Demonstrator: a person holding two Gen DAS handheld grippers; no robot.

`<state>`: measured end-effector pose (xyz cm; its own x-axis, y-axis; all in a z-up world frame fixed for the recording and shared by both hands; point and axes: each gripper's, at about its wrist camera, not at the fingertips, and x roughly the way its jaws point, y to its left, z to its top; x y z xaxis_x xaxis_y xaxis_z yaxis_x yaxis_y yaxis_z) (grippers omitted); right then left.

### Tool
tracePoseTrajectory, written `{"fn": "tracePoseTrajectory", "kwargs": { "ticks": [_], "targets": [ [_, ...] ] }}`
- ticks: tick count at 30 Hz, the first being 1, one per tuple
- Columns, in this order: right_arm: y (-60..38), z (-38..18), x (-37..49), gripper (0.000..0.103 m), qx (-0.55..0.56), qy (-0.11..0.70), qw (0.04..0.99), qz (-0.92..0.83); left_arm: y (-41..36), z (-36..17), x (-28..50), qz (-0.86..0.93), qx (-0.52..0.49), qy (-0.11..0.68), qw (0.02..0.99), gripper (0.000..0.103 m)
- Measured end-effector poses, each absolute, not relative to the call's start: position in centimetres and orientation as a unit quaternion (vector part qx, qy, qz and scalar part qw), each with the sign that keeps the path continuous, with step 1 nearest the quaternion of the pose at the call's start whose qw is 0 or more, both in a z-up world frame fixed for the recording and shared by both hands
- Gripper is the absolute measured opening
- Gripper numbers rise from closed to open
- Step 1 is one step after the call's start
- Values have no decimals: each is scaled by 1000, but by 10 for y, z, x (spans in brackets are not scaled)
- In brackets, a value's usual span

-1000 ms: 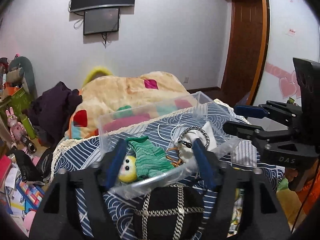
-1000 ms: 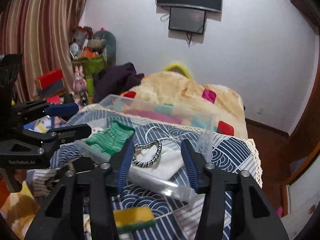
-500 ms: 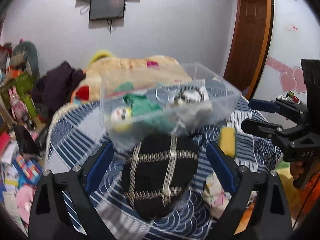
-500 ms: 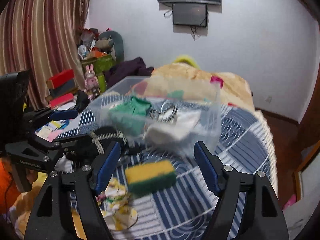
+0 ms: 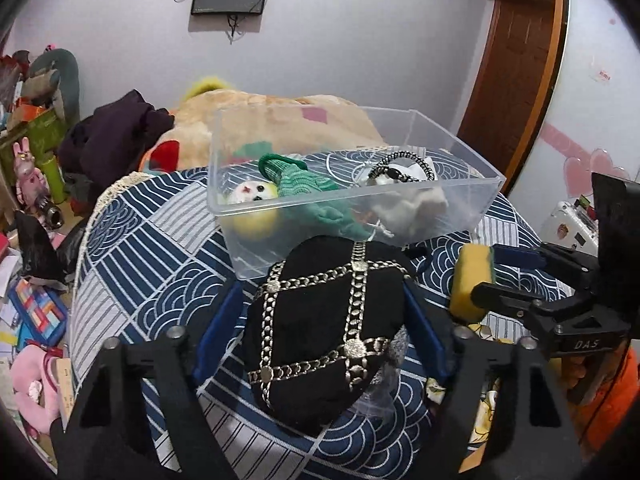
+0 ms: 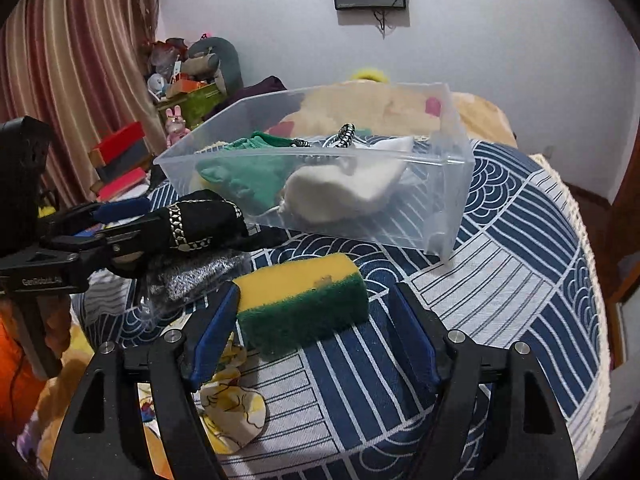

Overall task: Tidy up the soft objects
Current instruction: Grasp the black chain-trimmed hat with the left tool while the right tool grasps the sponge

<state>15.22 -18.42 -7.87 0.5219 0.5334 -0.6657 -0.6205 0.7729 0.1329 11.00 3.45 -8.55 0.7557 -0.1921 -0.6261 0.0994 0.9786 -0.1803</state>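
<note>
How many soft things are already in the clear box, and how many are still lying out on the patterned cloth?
In the clear box: 3 (yellow-faced toy, green knit, white pouch)
Outside: 3 (black chain-trimmed pouch, sponge, yellow printed cloth)
Total: 6

bin [image 6: 448, 184] top open | sponge [image 6: 300, 300]; black pouch [image 5: 324, 328] crowd its near side

Our left tongs [image 5: 324, 322] and right tongs [image 6: 312, 336], matte black frames, blue finger pads [image 6: 212, 336], silver screws, white "DAS" lettering, our orange sleeve [image 5: 612, 404].
</note>
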Motion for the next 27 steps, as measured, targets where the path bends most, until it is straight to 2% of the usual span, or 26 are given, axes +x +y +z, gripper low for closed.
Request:
{"fn": "tracePoseTrajectory", "kwargs": {
  "ticks": [3,4,9,12,15,27],
  "targets": [
    [-183,-80,152,67,-57,360,868,338,32,-92,114,-86,-69,352,929,60],
    [-182,-80,152,62,-56,361,865,345,32,-94,114,-87,-70,354,929,58],
    [-182,-79,144,58,-61,352,869,342,36,-95,110,-96,-83,353,927,36],
    [-185,-75,139,56,-56,346,872,341,35,-92,103,-96,-78,348,929,28],
    [-191,-69,135,56,-50,335,877,341,34,-85,93,-93,-69,339,933,23],
    [-203,-22,126,56,-31,265,903,336,39,-21,68,-92,-69,255,960,23]
  ]
}}
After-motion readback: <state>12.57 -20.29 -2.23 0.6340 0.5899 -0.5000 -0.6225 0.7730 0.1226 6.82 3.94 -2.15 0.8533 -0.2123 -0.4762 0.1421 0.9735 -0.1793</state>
